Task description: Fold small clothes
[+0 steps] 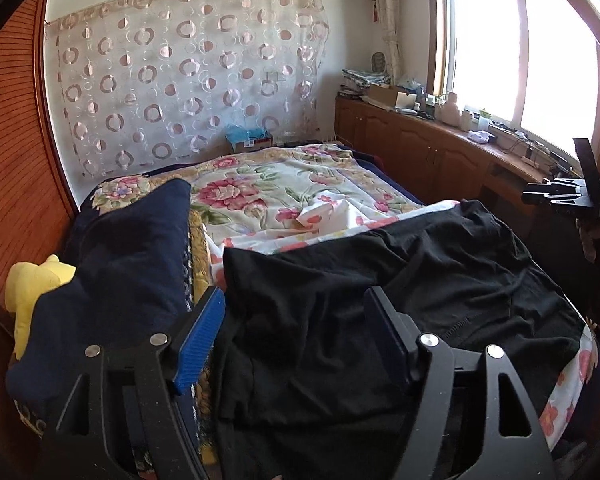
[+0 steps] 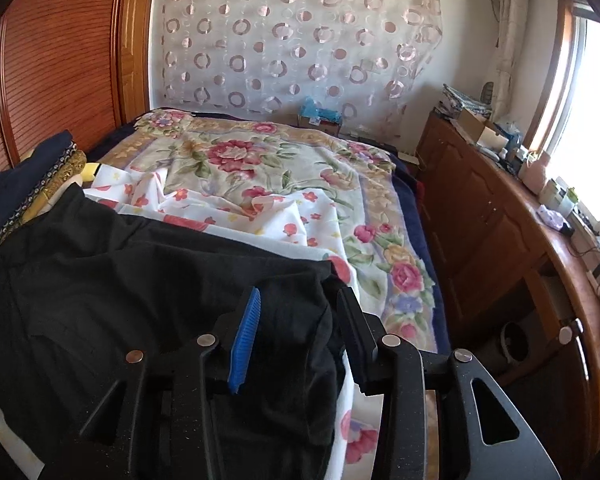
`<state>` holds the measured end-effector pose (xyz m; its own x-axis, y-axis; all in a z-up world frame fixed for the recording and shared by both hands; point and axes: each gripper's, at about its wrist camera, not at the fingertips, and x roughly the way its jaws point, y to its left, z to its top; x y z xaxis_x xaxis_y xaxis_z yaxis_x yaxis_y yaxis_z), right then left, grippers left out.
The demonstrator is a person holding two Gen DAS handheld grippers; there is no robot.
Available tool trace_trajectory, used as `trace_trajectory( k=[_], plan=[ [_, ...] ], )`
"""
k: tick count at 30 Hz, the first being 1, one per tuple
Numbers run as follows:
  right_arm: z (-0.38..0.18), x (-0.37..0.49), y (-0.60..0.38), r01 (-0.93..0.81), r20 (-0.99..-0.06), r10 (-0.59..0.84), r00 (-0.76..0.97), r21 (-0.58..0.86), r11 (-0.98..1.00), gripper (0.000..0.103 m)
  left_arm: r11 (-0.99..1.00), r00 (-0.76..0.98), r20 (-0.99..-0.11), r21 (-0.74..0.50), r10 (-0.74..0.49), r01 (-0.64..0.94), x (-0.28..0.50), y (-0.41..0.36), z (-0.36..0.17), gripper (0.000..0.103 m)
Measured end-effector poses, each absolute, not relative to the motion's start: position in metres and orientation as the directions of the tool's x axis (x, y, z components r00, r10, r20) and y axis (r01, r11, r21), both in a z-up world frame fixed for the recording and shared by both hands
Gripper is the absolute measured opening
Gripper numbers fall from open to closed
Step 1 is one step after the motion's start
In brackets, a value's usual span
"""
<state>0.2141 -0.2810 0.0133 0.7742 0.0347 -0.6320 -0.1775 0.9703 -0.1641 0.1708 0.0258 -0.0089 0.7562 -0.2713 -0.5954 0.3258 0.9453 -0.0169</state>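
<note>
A black garment [image 1: 380,292] lies spread and wrinkled across the near part of the bed, on a white floral sheet [image 1: 340,216]. My left gripper [image 1: 296,320] is open, its jaws wide apart above the garment's left part, holding nothing. In the right wrist view the same garment [image 2: 120,280] fills the lower left. My right gripper [image 2: 300,316] is open over the garment's right edge, with cloth lying between the jaws but not pinched. The right gripper also shows at the far right of the left wrist view [image 1: 560,192].
A navy cloth pile [image 1: 128,260] with a yellow item [image 1: 32,288] sits at the bed's left, against a wooden wardrobe [image 1: 16,180]. A floral blanket [image 2: 260,160] covers the far bed. A wooden cabinet [image 2: 500,240] with clutter runs along the window side.
</note>
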Motion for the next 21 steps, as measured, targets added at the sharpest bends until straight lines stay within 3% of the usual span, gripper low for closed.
trace_trajectory(
  k=[6, 21],
  plan=[
    [-0.02, 0.17, -0.321, -0.174, -0.654, 0.078, 0.752, -0.083, 0.981, 0.041, 0.94, 0.71, -0.642, -0.054, -0.29, 0.336, 0.154, 0.018, -0.037, 0.073],
    [-0.057, 0.159, -0.364, -0.137, -0.732, 0.123, 0.67, 0.04, 0.99, 0.042, 0.96, 0.605, -0.758, -0.101, -0.245, 0.263, 0.159, 0.017, -0.098, 0.073]
  ],
)
